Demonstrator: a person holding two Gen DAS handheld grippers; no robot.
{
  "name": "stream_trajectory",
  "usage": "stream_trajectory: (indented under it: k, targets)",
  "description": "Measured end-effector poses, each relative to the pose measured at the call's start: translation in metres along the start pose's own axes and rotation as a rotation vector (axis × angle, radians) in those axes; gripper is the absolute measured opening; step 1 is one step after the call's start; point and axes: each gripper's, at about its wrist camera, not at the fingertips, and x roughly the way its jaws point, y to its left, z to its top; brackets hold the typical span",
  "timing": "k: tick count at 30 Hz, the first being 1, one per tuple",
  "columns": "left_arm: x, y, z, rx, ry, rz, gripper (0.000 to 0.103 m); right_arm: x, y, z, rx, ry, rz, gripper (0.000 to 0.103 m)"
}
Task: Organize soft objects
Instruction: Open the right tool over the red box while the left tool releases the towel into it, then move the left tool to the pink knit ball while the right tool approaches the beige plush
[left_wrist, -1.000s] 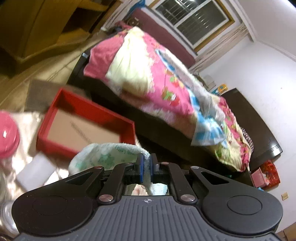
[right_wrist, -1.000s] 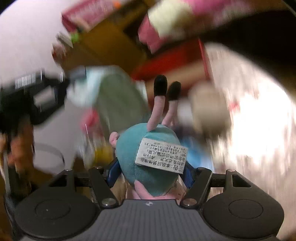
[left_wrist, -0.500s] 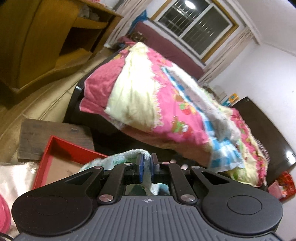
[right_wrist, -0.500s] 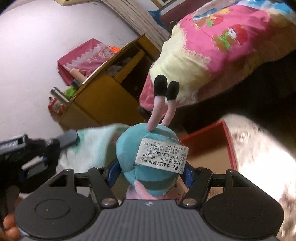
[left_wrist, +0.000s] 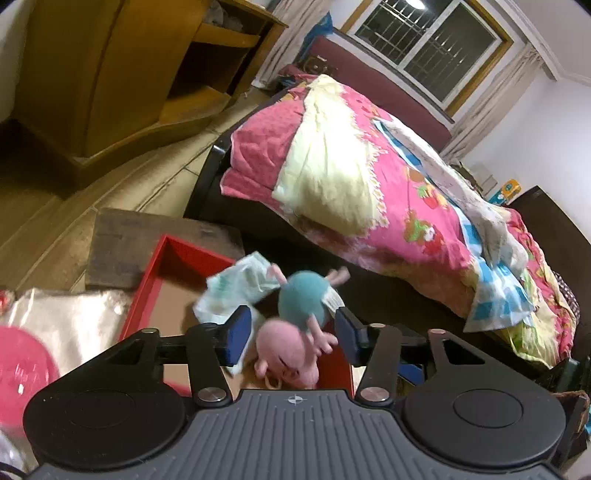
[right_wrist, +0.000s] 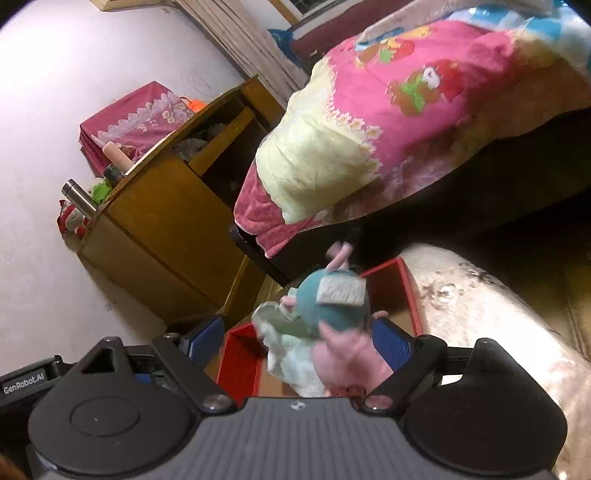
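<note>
A pink plush pig in a teal dress (left_wrist: 295, 325) and a pale green patterned towel (left_wrist: 240, 284) are over the red box (left_wrist: 147, 291), blurred by motion. My left gripper (left_wrist: 291, 334) is open above them, jaws wide apart. In the right wrist view the plush pig (right_wrist: 336, 306) and the towel (right_wrist: 284, 347) lie between the fingers of my right gripper (right_wrist: 299, 341), which is open and not touching them. The red box (right_wrist: 391, 284) lies below.
A bed with a pink and yellow quilt (left_wrist: 369, 177) stands beyond the box. A wooden cabinet (left_wrist: 110, 74) is at left. A pink round object (left_wrist: 22, 362) lies on a shiny sheet (left_wrist: 70, 314) at left.
Both grippers have opened. The left let go of the towel and the right let go of the plush pig; both now drop over the red box.
</note>
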Motion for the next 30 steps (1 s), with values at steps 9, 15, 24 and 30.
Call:
stream_trajectory:
  k: [9,15,24,30]
  targets:
    - [-0.018,-0.009,-0.047,0.072,0.057,0.021,0.054,-0.055,-0.011,-0.040,0.053,0.011,0.003,0.061]
    - [-0.027,-0.016,-0.066,0.144,0.055,0.050,0.054,-0.067,-0.014,-0.062,0.059,0.036,-0.004,0.061]
    - [-0.040,-0.014,-0.083,0.212,0.037,0.103,0.054,-0.071,-0.009,-0.080,0.040,0.062,-0.003,0.061]
    - [-0.043,-0.015,-0.086,0.239,0.031,0.115,0.055,-0.069,-0.010,-0.087,0.031,0.081,-0.014,0.061]
